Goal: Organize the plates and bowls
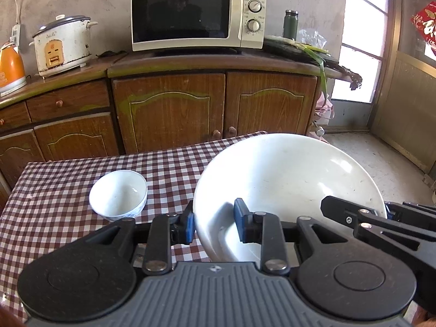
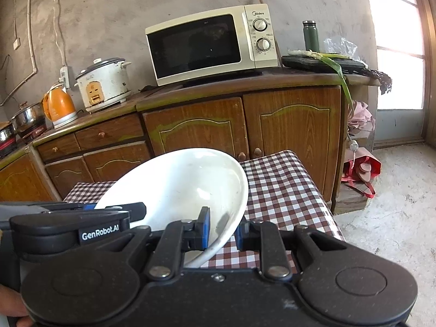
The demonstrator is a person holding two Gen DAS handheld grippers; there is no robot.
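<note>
A large white bowl hangs tilted above the red-checked table, held from both sides. My left gripper is shut on its near left rim, one blue pad outside the wall and one inside. My right gripper is shut on the bowl's near right rim; it also shows in the left wrist view as black fingers at the bowl's right edge. A small white bowl with a blue pattern stands upright on the cloth, left of the large one.
Beyond the table stands a wooden cabinet carrying a microwave, a rice cooker, an orange kettle, a green flask and a board with a green onion. Bare concrete floor lies to the right.
</note>
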